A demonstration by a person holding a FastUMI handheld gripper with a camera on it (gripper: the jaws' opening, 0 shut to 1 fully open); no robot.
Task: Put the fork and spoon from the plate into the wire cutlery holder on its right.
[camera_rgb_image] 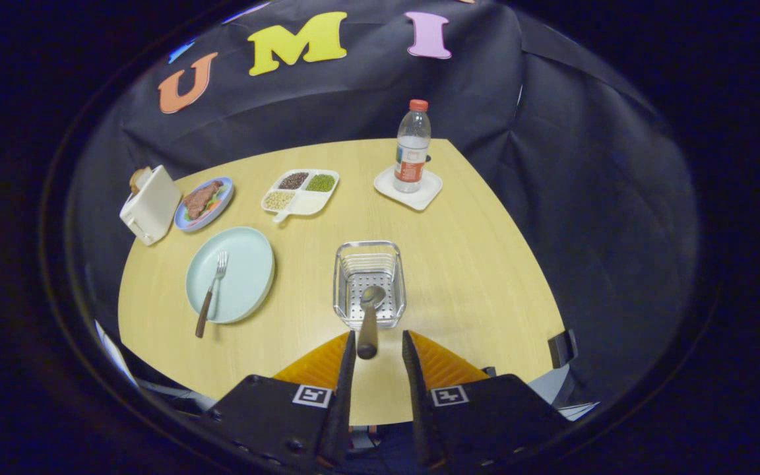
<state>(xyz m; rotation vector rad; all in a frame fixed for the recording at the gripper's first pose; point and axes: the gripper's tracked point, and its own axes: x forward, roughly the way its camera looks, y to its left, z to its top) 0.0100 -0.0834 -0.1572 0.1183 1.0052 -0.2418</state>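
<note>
One spoon (369, 316) in the holder (369, 284), bowl end down on the perforated floor, handle leaning back over the near rim toward the fingers (378, 343). Looks freshly let go: fingers parted, gap wider than the handle, handle tip lying near the left finger (347, 356) with the right one well apart from it, so no real grip by my reading, though contact on the left cannot be ruled out. Leaning that way most likely because the holder is shallow and the handle long; could tip out if nudged on withdrawal. One fork (212, 290) left to fetch, lying on the pale plate (248, 277), tines up toward the far side, handle hanging over the near rim onto the table (472, 264). Overhanging handle offers an easy pick-up point, with bare table on both sides of it. Plate just left of the holder, a clear strip of table between them, enough for a low sideways pass. Beyond: divided tray (301, 191) with beans, small plate of meat (203, 203), toaster (150, 204) at the far left edge, bottle (411, 146) on a white coaster (409, 188) at the far right; all well apart from the working path. Right of the holder, wide open table up to the curved edge. Roughly half done by my judgement: spoon in, fork not yet moved.
</note>
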